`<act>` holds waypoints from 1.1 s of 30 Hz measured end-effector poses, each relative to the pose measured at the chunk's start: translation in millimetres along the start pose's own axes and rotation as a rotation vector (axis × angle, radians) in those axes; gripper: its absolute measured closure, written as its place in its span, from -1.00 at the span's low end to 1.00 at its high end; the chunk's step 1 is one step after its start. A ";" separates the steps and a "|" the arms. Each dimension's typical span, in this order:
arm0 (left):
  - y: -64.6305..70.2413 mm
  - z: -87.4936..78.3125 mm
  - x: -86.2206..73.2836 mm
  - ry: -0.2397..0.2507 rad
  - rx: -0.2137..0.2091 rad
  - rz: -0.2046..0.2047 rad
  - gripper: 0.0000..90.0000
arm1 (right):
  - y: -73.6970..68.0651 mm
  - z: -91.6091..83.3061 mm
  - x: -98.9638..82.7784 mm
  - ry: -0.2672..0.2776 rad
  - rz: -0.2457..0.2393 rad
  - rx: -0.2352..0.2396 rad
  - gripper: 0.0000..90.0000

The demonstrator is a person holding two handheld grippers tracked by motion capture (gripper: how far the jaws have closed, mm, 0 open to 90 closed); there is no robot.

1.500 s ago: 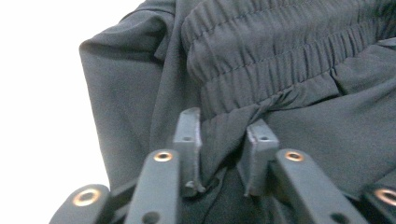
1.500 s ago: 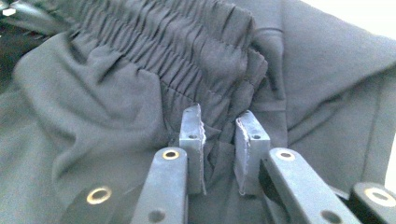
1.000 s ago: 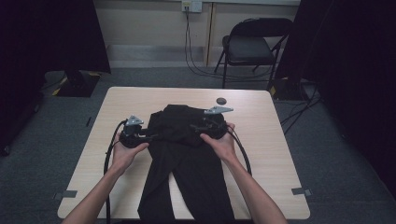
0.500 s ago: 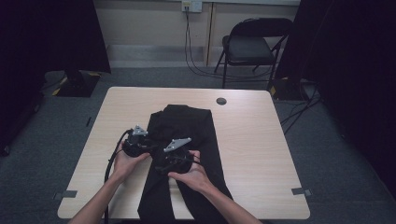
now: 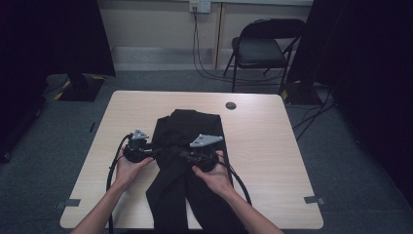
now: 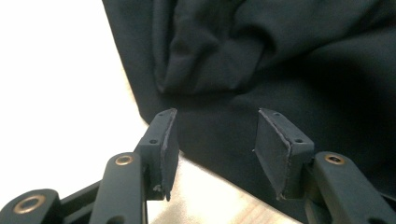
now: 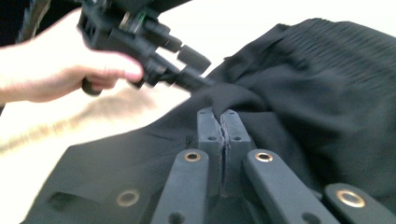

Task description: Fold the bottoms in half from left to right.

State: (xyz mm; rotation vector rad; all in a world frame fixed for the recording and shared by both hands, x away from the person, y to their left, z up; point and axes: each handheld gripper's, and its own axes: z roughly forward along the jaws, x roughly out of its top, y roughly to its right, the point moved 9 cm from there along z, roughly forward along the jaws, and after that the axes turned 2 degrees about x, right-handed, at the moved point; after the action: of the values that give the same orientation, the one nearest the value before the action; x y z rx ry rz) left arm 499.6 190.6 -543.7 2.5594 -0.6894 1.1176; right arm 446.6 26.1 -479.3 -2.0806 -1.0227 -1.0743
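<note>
Grey carpet surrounds a pale wooden table point(image 5: 272, 146); a folding chair point(image 5: 263, 48) stands beyond its far edge, well away from both grippers. At the left, the left hand point(image 5: 127, 168) holds the left gripper point(image 6: 212, 140) at the near left edge of the black trousers point(image 5: 187, 141). Its jaws stand apart, having just opened a little, with cloth lying beneath and ahead of them but nothing pinched; a rumpled fold sits just beyond the pads point(image 6: 163, 140). Centre: the trousers lie along the table's middle, waistband far, legs running toward the person. Just right of the left gripper, the right gripper point(image 7: 222, 122) rests on the trousers, jaws together after just closing; whether they pinch cloth I cannot tell. A small dark disc point(image 5: 231, 105) lies beyond the trousers.
</note>
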 end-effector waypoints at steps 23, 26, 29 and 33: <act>76.4 15.7 -4.7 -0.059 -0.126 0.155 0.11 | 95.2 -28.0 -85.4 -0.199 0.084 -0.185 0.98; 72.7 18.3 -4.2 -0.051 -0.114 0.155 0.12 | 98.0 -41.4 -79.4 -0.180 0.073 -0.204 0.98; 68.5 21.7 -2.3 -0.038 -0.088 0.160 0.09 | 105.1 -57.0 -77.8 -0.166 0.075 -0.224 0.98; 65.5 22.9 -1.4 -0.031 -0.069 0.148 0.09 | 113.1 -56.8 -102.7 -0.237 0.069 -0.242 0.99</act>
State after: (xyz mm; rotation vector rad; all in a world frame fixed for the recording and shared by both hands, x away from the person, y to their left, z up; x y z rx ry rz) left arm 478.8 125.6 -556.8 2.5063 -0.9221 1.0804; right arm 478.2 -115.5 -553.7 -2.4669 -0.9615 -0.9743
